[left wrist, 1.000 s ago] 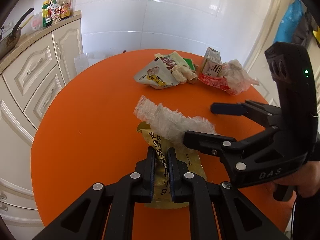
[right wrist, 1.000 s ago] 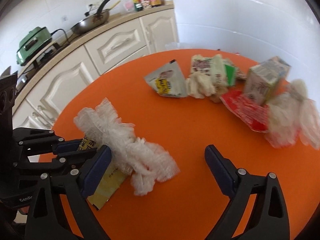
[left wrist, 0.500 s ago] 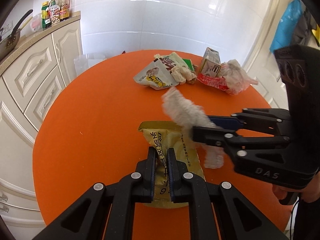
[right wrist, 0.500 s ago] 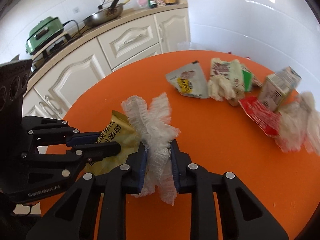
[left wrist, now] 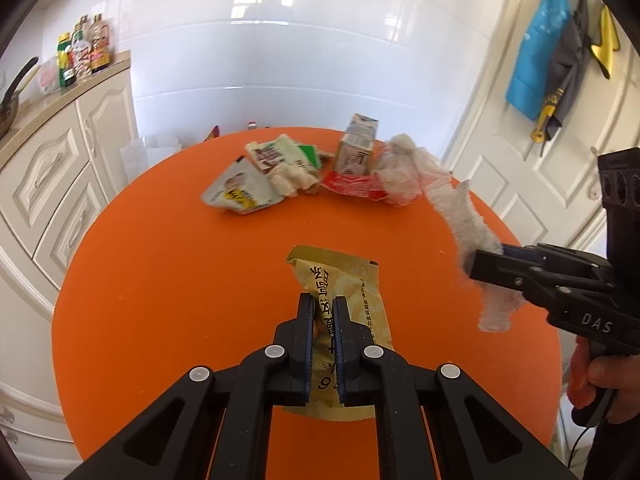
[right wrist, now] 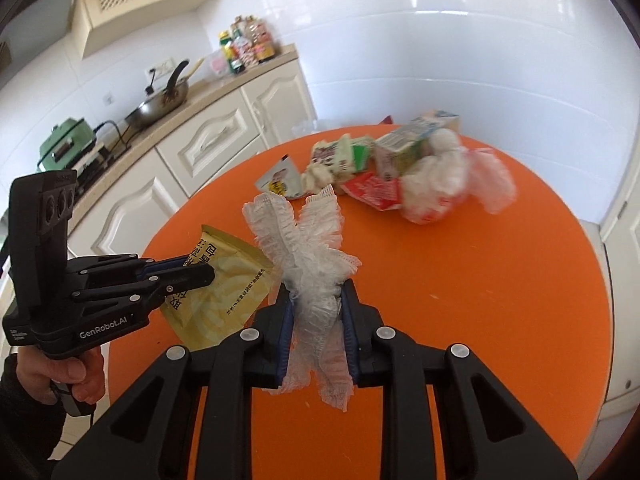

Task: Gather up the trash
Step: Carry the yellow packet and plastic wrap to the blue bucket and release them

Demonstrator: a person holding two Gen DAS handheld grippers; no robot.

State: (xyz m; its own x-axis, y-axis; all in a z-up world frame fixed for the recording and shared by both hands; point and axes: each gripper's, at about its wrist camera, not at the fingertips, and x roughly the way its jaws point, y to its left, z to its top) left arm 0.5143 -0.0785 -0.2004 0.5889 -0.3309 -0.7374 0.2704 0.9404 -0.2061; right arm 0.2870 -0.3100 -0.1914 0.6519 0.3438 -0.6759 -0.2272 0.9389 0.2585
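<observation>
A: Right gripper (right wrist: 316,320) is clamped on the frilly white cap (right wrist: 308,248). A second ago its jaws stood wide around the cap on the table; now they pinch its middle, both ends flopping free above and below the pads.

B: Lifted clear?

A: Yes. In the left wrist view the cap (left wrist: 472,240) hangs blurred at the right edge of the frame, off the orange table (left wrist: 160,280). A second ago it lay across the yellow packet.

B: And the left gripper (left wrist: 322,340)?

A: Jaws nearly closed, squeezing the yellow packet (left wrist: 352,292) at lower centre. Same hold as a second ago. In the right wrist view the packet (right wrist: 228,280) looks raised off the table at centre left, though I can't tell whether its lower edge is clear.

B: So two pieces are in hand.

A: Looks so. The packet is uncovered and both pieces can be carried off. No bin is in view.

B: What's left?

A: The heap at the upper centre: white pouch (left wrist: 240,196), carton (left wrist: 358,148), red wrapper (left wrist: 352,186), crumpled clear plastic (left wrist: 404,176). Untouched, well apart from both grippers.
</observation>
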